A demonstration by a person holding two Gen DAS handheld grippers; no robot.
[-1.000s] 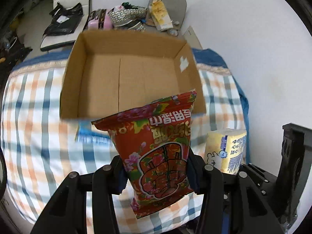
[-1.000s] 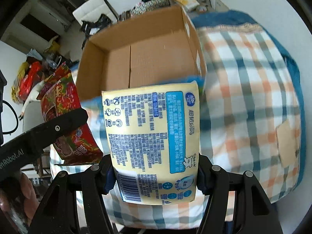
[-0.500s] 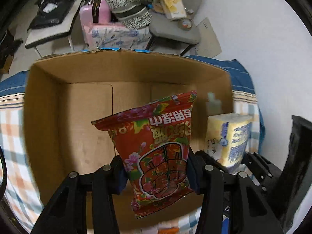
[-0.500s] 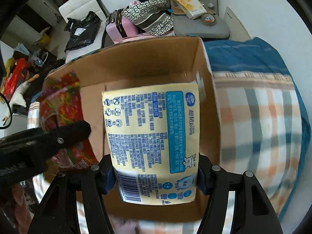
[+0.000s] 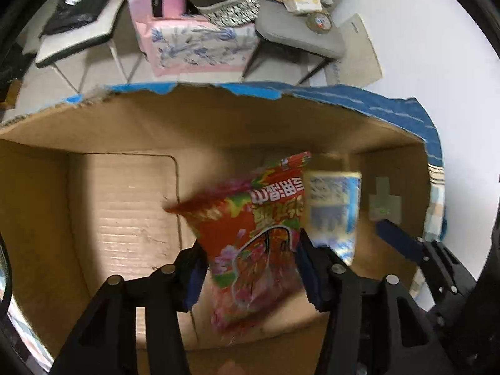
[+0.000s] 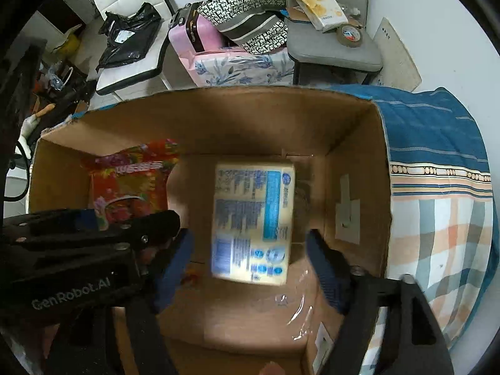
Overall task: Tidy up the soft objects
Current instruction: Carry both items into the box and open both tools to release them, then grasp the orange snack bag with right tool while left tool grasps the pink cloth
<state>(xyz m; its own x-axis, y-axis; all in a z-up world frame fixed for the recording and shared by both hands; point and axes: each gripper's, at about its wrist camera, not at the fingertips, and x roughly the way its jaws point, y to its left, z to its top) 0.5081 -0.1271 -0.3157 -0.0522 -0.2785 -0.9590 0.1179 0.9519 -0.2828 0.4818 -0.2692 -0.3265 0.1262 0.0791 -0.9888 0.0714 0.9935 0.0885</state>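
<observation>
Both grippers hang over an open cardboard box. My left gripper has its jaws spread, and the red snack bag is blurred between them, dropping into the box; it also shows in the right wrist view. My right gripper is open, and the yellow tissue pack is blurred below it, free of the fingers, inside the box. The pack also shows in the left wrist view, right of the red bag.
The box sits on a plaid cloth with a blue border. Behind it stand a pink suitcase, a patterned bag, a grey chair with a yellow packet and tape roll, and a white chair.
Both grippers moved forward over the box and opened. The red bag and the yellow tissue pack left the fingers and are falling into the box.
</observation>
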